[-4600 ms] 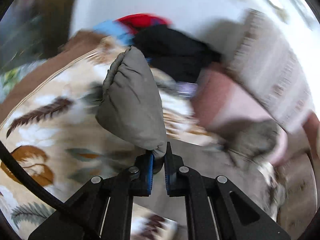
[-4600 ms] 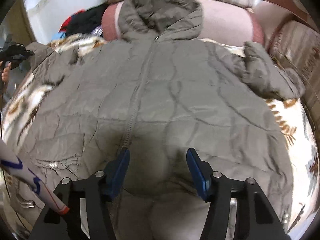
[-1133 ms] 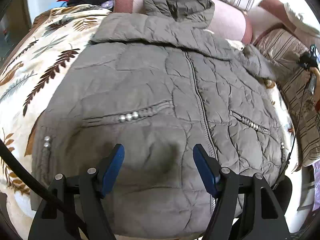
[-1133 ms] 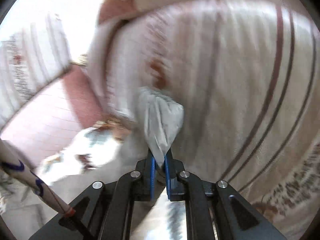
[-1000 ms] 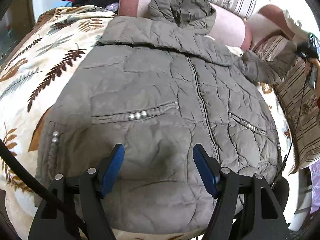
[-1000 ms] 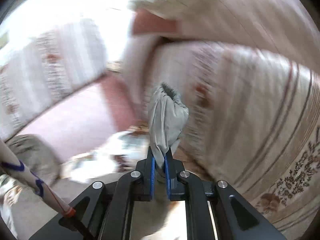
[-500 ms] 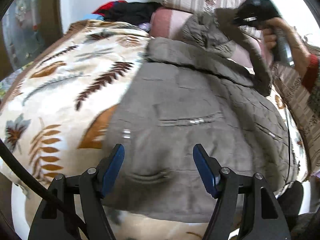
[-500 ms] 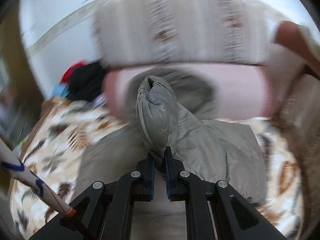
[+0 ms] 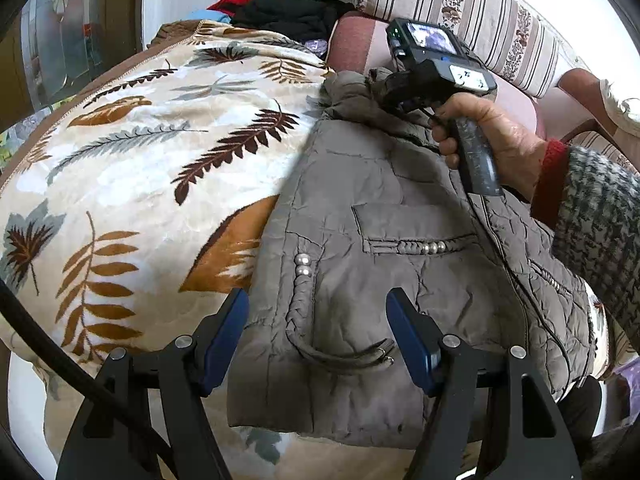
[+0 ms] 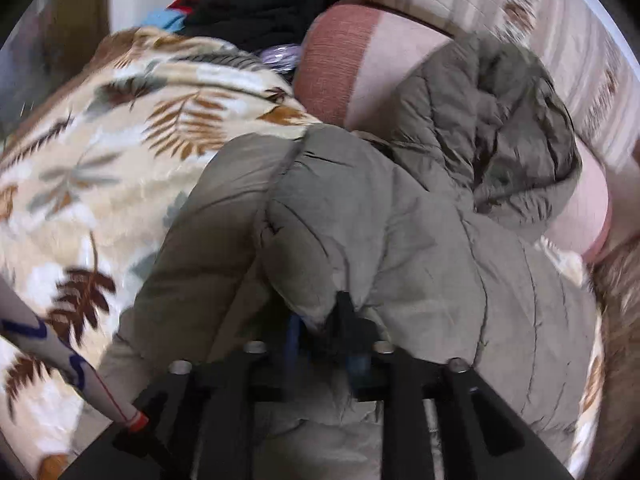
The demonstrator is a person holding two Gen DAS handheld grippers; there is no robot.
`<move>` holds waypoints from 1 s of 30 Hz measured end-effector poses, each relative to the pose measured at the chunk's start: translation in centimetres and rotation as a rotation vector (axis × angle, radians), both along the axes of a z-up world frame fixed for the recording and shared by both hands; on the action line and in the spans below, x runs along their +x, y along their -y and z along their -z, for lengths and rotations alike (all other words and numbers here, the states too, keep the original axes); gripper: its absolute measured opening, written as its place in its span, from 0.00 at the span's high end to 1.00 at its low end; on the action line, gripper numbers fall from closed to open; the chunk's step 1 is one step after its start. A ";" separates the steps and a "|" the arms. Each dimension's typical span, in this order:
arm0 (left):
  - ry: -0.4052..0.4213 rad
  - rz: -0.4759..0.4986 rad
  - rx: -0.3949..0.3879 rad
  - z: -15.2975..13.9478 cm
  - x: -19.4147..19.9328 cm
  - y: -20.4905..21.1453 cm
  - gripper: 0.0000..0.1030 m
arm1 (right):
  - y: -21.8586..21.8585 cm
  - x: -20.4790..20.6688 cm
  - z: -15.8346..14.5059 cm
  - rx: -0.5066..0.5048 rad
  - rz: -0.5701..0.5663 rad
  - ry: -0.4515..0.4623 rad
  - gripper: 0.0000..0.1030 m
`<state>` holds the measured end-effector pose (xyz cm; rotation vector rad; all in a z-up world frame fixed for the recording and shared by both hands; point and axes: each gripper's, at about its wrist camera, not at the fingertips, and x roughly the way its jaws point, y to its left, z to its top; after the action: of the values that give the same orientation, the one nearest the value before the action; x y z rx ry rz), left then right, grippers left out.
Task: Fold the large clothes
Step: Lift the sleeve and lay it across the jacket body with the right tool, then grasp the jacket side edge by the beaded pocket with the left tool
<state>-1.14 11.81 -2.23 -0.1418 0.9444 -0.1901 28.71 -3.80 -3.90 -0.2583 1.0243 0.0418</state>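
Note:
A grey-brown quilted hooded jacket [image 9: 400,248] lies front up on the leaf-print blanket [image 9: 140,184]. My left gripper [image 9: 318,336] is open and empty over the jacket's bottom left hem. My right gripper [image 10: 320,328] is shut on the jacket's right sleeve cuff [image 10: 308,280] and holds it over the chest near the left shoulder. The folded sleeve [image 10: 420,240] lies across the upper chest. The hood [image 10: 504,120] rests on a pink bolster. In the left wrist view the right gripper's body [image 9: 432,76] and the hand holding it are over the collar.
A pink bolster [image 10: 360,60] and a striped cushion [image 9: 460,12] lie behind the jacket. A pile of black, red and blue clothes [image 9: 280,10] sits at the far corner of the bed. A striped patterned cover [image 10: 618,320] lies to the right.
My right gripper has carried the right sleeve from the far right across the jacket to the left shoulder area. My left gripper stayed open and moved toward the jacket's left hem.

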 end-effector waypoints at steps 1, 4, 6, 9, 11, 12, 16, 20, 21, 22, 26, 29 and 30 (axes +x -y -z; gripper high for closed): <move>0.001 0.000 -0.001 0.0 -0.1 0.0 0.32 | 0.0 -0.6 -0.7 0.024 -0.029 -0.001 0.46; 0.005 -0.009 -0.004 -0.2 -0.1 -0.2 0.32 | 0.6 -2.8 -3.6 0.121 -0.104 0.023 0.38; 0.008 -0.011 -0.008 -0.3 -0.2 -0.2 0.32 | 1.8 -4.0 -5.8 0.158 -0.110 0.077 0.38; 0.009 -0.010 -0.011 -0.4 -0.2 -0.2 0.32 | 3.9 -3.5 -7.2 0.124 -0.030 0.139 0.39; 0.007 -0.006 -0.015 -0.4 -0.1 0.0 0.32 | 5.3 -1.8 -6.5 0.067 0.050 0.136 0.50; 0.005 -0.004 -0.015 -0.4 0.0 0.1 0.32 | 5.7 -1.0 -6.0 0.059 0.082 0.122 0.55; -0.006 -0.001 -0.004 0.0 0.3 0.2 0.32 | 6.8 2.5 -2.2 0.086 0.183 0.032 0.57; -0.020 -0.017 0.001 0.4 0.9 -0.2 0.32 | 4.5 2.8 1.2 0.103 0.129 -0.066 0.65; -0.023 -0.022 0.002 0.5 1.1 -0.2 0.32 | 3.6 2.4 1.5 0.073 0.094 -0.059 0.66; -0.028 -0.025 0.004 0.5 1.2 -0.2 0.32 | 3.0 1.9 1.5 0.048 0.062 -0.052 0.66; -0.029 -0.016 0.018 0.3 1.2 0.3 0.32 | 3.7 0.2 -0.3 0.068 0.002 -0.032 0.65; -0.005 -0.022 0.039 -0.6 0.9 0.3 0.32 | 6.1 -3.1 -3.2 0.134 0.023 0.042 0.41; 0.000 -0.029 0.042 -0.9 0.8 0.0 0.32 | 7.2 -4.5 -4.1 0.143 0.035 0.065 0.27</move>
<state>-0.32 11.83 -1.33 -0.1164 0.9450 -0.1431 24.18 -11.00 0.19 -0.1109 0.9564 0.0736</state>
